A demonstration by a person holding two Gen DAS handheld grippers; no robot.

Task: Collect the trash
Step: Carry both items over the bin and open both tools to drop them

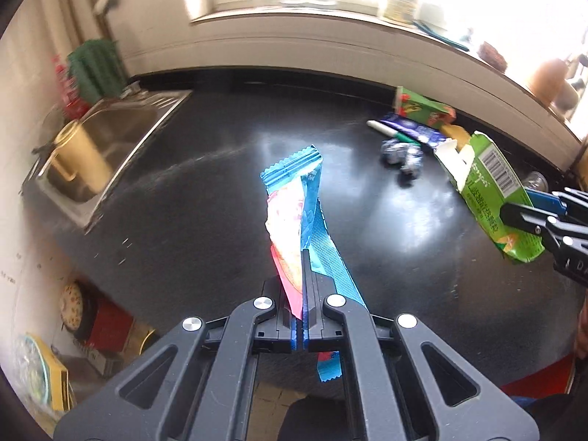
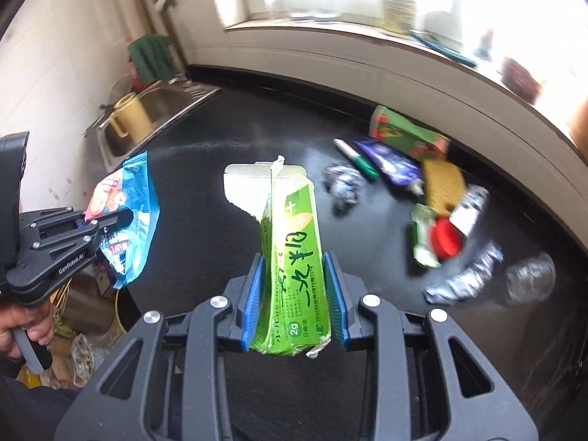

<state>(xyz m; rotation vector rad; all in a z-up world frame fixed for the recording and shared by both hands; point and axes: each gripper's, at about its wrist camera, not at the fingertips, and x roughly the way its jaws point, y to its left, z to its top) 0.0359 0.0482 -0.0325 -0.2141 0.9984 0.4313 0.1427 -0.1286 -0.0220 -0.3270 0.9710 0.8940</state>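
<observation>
1. The bench (image 2: pixel 257 147) still carries scattered trash near the sink (image 1: pixel 121 125).
2. The right gripper (image 2: pixel 294 294) jaws clamp the green carton (image 2: pixel 294 275), lifted clear for disposal.
3. The left gripper (image 1: pixel 304 294) jaws pinch the blue wrapper (image 1: pixel 294 213) above the bench.

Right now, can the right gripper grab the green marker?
Probably not: the right gripper is shut on the green carton, so its fingers are full. The green marker lies unobstructed on the counter.
</observation>
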